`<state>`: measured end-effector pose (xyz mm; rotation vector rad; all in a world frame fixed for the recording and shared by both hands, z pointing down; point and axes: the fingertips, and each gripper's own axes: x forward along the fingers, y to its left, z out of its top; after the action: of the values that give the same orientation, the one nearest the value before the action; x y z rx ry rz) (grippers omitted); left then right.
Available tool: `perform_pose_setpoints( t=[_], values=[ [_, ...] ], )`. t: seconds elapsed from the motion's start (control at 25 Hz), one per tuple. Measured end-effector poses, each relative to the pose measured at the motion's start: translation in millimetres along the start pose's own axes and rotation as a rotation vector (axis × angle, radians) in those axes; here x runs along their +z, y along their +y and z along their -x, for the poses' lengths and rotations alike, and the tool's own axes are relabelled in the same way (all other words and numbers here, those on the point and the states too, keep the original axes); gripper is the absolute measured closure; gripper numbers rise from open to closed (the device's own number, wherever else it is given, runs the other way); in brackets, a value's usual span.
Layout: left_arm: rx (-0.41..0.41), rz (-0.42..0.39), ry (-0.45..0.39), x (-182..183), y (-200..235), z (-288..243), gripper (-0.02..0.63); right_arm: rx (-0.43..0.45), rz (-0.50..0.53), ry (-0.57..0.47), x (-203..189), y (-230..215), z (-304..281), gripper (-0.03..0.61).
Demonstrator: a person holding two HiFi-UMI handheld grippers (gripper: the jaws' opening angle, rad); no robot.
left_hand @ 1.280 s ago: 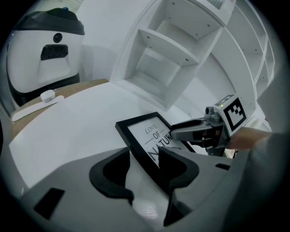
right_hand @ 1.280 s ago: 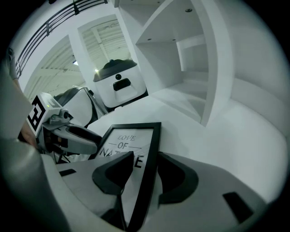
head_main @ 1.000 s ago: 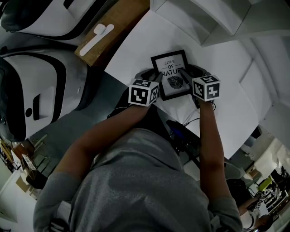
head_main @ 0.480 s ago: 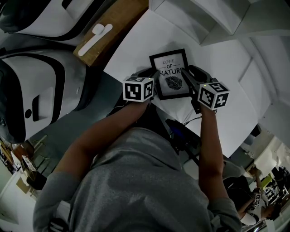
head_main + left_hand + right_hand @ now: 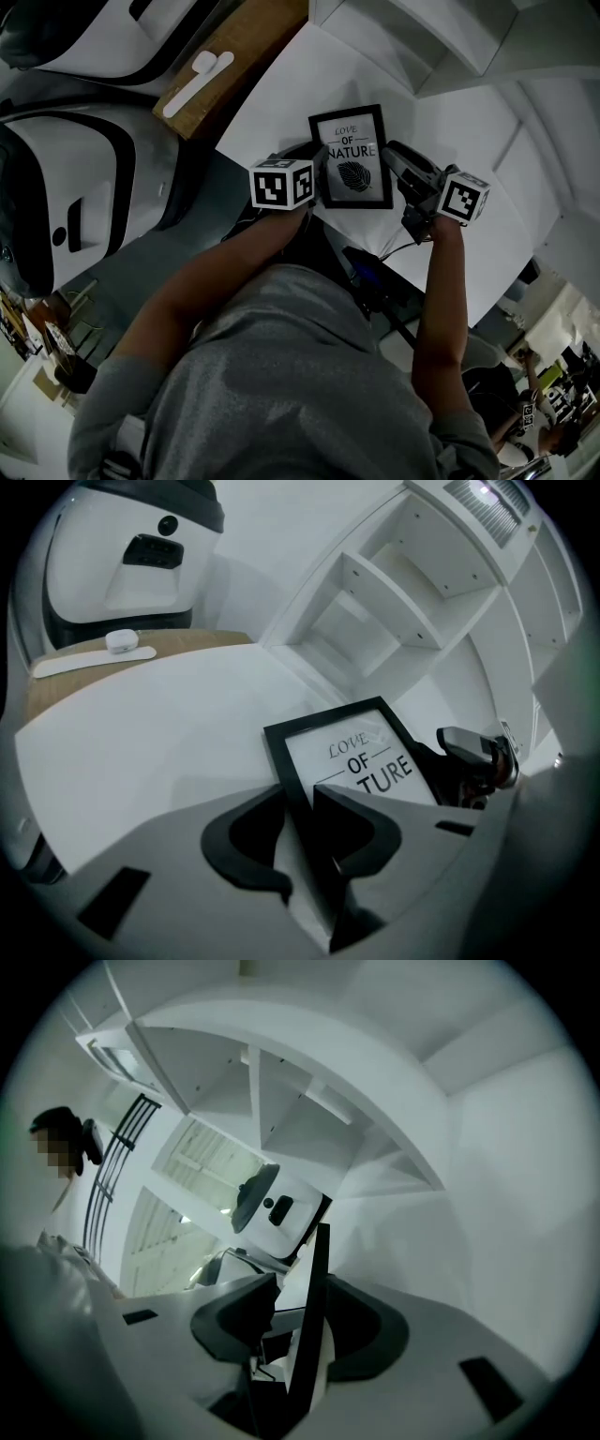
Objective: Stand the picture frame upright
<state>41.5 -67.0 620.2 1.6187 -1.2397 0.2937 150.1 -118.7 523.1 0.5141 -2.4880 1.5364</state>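
The picture frame (image 5: 352, 159) is held at its left edge by the left hand-held gripper (image 5: 300, 797), whose jaws have just been closing. Its right edge is clamped in the right hand-held gripper (image 5: 302, 1288).

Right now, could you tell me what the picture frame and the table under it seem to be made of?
Picture frame: matte black border, wood or plastic, unclear; faint glare suggests a glazed front over printed paper. Table: smooth, plain white, probably laminate.

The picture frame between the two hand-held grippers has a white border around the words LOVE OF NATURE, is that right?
Not quite: the picture frame has a black border, not a white one, as the head view shows; the rest stands.
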Motion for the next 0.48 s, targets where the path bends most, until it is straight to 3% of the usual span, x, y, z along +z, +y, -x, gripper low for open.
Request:
perform_pose_setpoints(
  t=[0.24, 0.36, 0.48],
  values=[
    [0.003, -0.034, -0.012, 0.8, -0.8, 2.1, 0.514, 0.126, -0.067, 0.092, -15.9, 13.2, -1.6, 0.414],
    [0.006, -0.047, -0.011, 1.6, -0.5, 3.0, 0.514, 0.112, -0.057, 0.118, -21.8, 11.9, -4.8, 0.414],
    [0.008, -0.072, -0.009, 1.8, -1.1, 2.4, 0.514, 0.087, -0.008, 0.227, -42.5, 8.6, -15.2, 0.416]
  ],
)
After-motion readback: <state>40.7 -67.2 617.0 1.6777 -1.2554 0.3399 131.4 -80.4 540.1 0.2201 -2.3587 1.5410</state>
